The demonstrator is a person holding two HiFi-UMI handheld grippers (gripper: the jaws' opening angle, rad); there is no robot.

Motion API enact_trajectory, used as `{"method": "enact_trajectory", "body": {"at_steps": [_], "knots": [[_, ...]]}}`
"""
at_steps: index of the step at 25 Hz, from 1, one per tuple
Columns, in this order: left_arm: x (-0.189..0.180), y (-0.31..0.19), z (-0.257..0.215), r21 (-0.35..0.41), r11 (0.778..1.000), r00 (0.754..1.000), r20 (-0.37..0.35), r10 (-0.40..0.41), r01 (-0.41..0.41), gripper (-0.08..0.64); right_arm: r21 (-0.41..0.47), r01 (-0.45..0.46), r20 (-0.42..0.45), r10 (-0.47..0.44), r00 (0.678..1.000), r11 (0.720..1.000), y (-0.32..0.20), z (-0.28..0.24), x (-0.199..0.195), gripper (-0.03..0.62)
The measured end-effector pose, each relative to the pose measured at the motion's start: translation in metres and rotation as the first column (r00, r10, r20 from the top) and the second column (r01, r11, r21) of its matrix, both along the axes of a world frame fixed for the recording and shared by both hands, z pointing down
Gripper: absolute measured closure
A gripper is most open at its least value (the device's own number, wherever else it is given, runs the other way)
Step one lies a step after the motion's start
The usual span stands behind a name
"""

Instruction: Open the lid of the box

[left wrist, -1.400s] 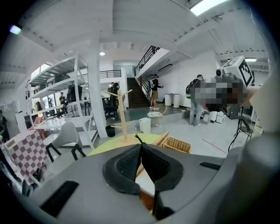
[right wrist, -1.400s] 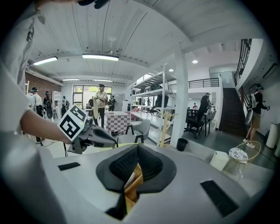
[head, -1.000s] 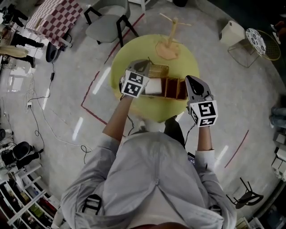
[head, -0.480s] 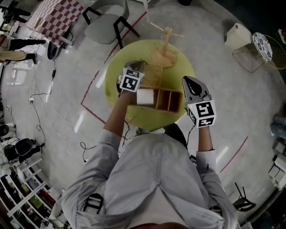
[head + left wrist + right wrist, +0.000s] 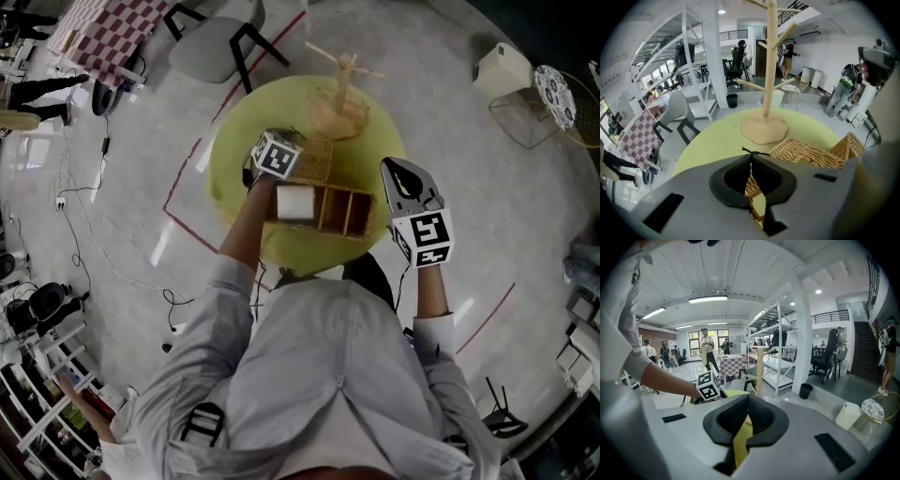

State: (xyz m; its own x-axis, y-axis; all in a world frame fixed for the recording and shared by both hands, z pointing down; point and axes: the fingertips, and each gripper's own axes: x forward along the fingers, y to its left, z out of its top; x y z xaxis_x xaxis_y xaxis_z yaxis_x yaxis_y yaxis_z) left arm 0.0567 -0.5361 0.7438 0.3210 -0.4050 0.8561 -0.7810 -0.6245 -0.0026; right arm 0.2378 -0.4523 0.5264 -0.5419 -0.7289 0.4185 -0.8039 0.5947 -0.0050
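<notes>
At the middle of the head view, on the round yellow-green desk (image 5: 234,159), lies the wooden box (image 5: 342,211), its long side running left to right and its compartments open to view. A white object (image 5: 295,202) sits at its left end. The wicker lid (image 5: 317,161) lies just above the box in the frame, against its upper edge. The left gripper (image 5: 751,159) is directly over the lid's left part. Its jaws are closed, with a thin black cord (image 5: 757,152) pinched at their tips. The right gripper (image 5: 747,399) hovers just right of the box, apart from it, with its jaws together on nothing. A wooden branch stand (image 5: 339,98) rises beyond the lid, near the desk's upper edge.
</notes>
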Motion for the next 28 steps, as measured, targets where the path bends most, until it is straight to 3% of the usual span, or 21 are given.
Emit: {"method": "enact_trajectory", "body": {"at_steps": [6,9,17,22,28], "knots": [[-0.004,0.003,0.000,0.004,1.000,1.000,0.000,0.012,-0.012,0.523,0.013,-0.018,-0.011,0.018,1.000,1.000,0.009,-0.003,0.000,0.571],[-0.013,0.010,-0.010,0.014,1.000,0.999,-0.034,-0.003,0.003,0.443,0.031,-0.028,-0.015,0.028,0.999,0.999,0.017,-0.012,-0.005,0.571],[-0.042,0.041,-0.080,0.192,0.981,0.985,-0.172,0.002,0.032,0.508,0.101,-0.064,-0.030,0.067,0.997,0.993,0.051,-0.043,-0.034,0.571],[-0.057,0.078,-0.144,0.323,0.946,0.961,-0.264,0.076,0.014,0.525,0.153,-0.096,-0.040,0.104,0.994,0.983,0.079,-0.070,-0.059,0.571],[-0.082,0.127,-0.223,0.488,0.872,0.920,-0.357,0.165,0.033,0.529,0.216,-0.108,-0.066,0.125,0.990,0.970,0.117,-0.099,-0.095,0.571]]}}
